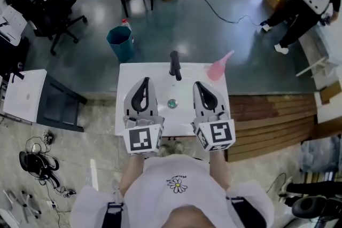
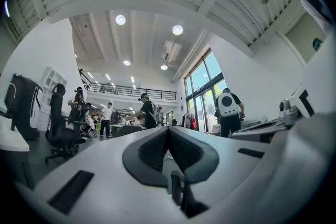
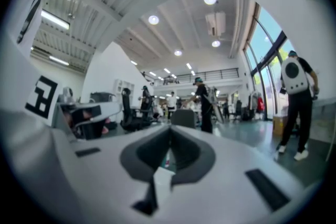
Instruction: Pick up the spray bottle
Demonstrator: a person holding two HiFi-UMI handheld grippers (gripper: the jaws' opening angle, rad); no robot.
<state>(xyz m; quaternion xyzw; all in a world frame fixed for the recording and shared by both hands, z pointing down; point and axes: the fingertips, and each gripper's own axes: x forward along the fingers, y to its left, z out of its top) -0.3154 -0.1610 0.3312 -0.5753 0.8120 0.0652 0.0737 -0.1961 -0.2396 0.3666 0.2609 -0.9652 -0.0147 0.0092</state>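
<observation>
Head view: pink spray bottle [image 1: 219, 67] on far right corner of white table [image 1: 192, 71], about 1 o'clock from right gripper [image 1: 197, 84], near but not touching. Left gripper [image 1: 145, 80] at 9 o'clock of the right one, both over the table. Left gripper view: jaws pressed together, nothing between. Right gripper view: jaws likewise pressed together, empty.

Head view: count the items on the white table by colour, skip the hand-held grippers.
Pink: 1, spray bottle
Black: 1, tall object
Teal: 1, small round item
Total: 3
</observation>
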